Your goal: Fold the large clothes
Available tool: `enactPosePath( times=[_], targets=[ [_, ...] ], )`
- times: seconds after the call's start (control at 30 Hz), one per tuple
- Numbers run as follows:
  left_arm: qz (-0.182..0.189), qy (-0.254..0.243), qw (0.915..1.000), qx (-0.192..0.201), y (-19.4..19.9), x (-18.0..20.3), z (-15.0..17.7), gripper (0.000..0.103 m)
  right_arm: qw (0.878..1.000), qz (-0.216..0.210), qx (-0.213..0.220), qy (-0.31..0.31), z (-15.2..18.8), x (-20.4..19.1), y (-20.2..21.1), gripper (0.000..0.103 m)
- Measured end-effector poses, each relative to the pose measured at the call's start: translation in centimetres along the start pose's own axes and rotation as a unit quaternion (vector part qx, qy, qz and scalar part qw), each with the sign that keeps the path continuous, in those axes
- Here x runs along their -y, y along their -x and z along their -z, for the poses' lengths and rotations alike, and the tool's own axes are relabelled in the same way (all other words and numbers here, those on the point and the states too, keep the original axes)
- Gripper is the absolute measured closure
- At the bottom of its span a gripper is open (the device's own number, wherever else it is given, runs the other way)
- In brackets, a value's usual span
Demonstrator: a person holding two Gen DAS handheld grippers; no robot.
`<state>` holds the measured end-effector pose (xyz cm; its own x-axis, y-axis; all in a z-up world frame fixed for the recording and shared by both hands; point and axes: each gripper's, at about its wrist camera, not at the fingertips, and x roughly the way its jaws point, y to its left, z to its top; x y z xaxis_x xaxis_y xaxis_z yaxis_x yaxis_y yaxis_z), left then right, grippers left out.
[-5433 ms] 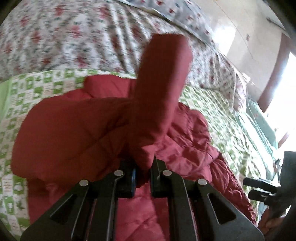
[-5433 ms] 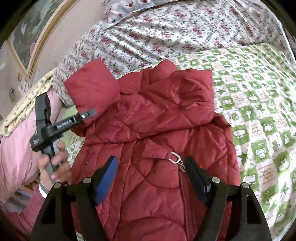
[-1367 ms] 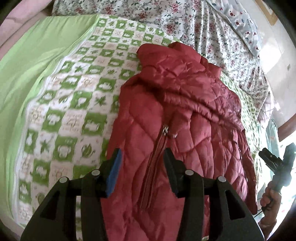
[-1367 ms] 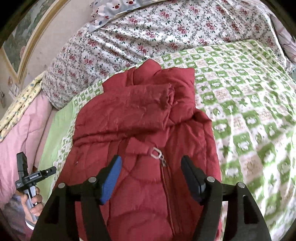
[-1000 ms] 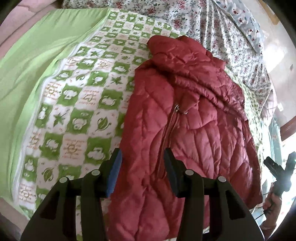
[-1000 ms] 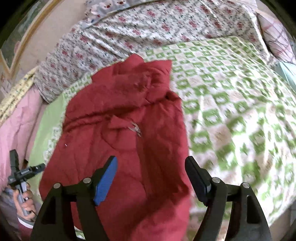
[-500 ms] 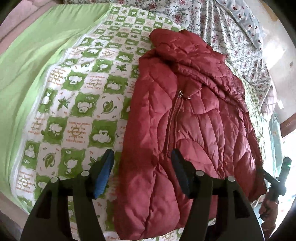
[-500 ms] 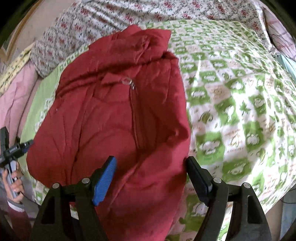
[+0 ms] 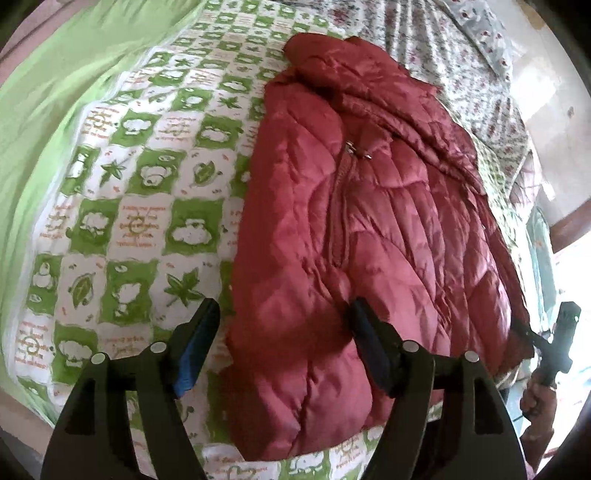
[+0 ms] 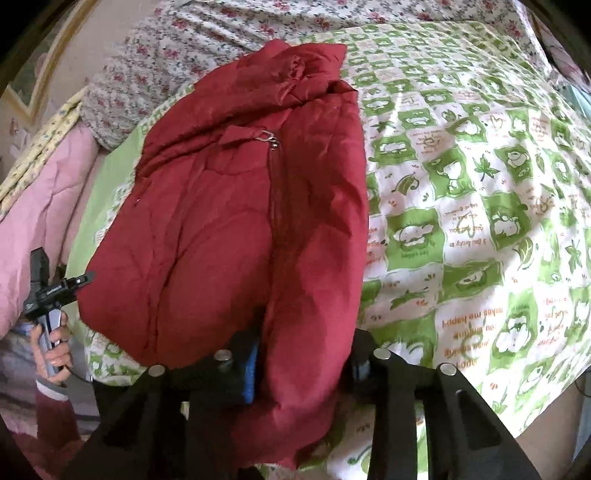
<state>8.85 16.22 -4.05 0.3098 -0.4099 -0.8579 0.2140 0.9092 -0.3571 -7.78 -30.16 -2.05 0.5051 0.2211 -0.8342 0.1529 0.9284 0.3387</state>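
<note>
A red quilted jacket (image 9: 369, 221) lies zip-up on a green-and-white patterned quilt (image 9: 140, 221), sleeves folded in, collar at the far end. My left gripper (image 9: 284, 310) hovers over the hem's left corner. Its jaws are opening wide, with puffy fabric below and between them and neither pad pressing on it. In the right wrist view the jacket (image 10: 221, 221) fills the middle. My right gripper (image 10: 304, 354) is closing on the hem's right part, which bulges up between the pads. Each view shows the other gripper small at the side: left gripper (image 10: 55, 288), right gripper (image 9: 554, 343).
Floral bedding (image 10: 221, 33) is heaped beyond the collar. A pink blanket (image 10: 37, 206) lies along one side and a plain green sheet (image 9: 55, 92) on the other. The quilt (image 10: 480, 221) runs bare beside the jacket to the bed's near edge. A hand (image 10: 51, 354) grips the left tool.
Both grippers have come down from mid-jacket to the hem at the near edge. The right jaws went from wide apart to closed on the hem. The left jaws have spread wider.
</note>
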Motion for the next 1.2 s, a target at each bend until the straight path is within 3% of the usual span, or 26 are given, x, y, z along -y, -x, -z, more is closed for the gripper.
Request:
enactPosePath(
  times=[0.23, 0.37, 0.53, 0.7, 0.77, 0.83, 0.9, 1.0, 1.2],
  targets=[
    [0.016, -0.019, 0.9996, -0.009, -0.5, 1.0, 1.3, 0.031, 1.000, -0.005, -0.001, 0.000, 0.2, -0.2, -0.5, 0.059],
    [0.015, -0.031, 0.9994, -0.001, -0.3, 1.6, 1.5, 0.034, 1.000, -0.015, -0.002, 0.001, 0.4, -0.4, -1.1, 0.047],
    [0.020, -0.036, 0.9992, 0.003, -0.1, 1.7, 1.3, 0.034, 1.000, -0.017, -0.001, 0.003, 0.4, -0.6, -1.1, 0.045],
    [0.032, -0.009, 0.9994, 0.011, 0.1, 0.4, 0.7, 0.034, 1.000, -0.020, 0.000, 0.004, 0.4, -0.6, -1.1, 0.045],
    [0.034, -0.024, 0.9991, 0.010, 0.1, 1.0, 0.9, 0.034, 1.000, -0.020, 0.001, 0.009, 0.5, -0.6, -1.0, 0.046],
    [0.027, -0.046, 0.9985, 0.008, -0.1, 1.9, 1.2, 0.057, 1.000, -0.020, 0.001, 0.012, 0.6, -0.7, -0.9, 0.049],
    [0.023, -0.063, 0.9977, 0.006, -0.1, 2.5, 1.7, 0.076, 1.000, -0.024, 0.001, 0.015, 0.7, -0.8, -0.9, 0.063],
    [0.033, -0.063, 0.9973, 0.019, 0.6, 2.5, 2.0, 0.083, 0.999, -0.048, 0.006, 0.007, 0.8, -0.5, -0.4, 0.072],
    [0.033, -0.094, 0.9936, 0.053, 3.5, 4.1, 2.5, 0.085, 0.994, -0.103, 0.030, 0.001, 0.8, -0.7, 1.7, 0.077]
  ],
)
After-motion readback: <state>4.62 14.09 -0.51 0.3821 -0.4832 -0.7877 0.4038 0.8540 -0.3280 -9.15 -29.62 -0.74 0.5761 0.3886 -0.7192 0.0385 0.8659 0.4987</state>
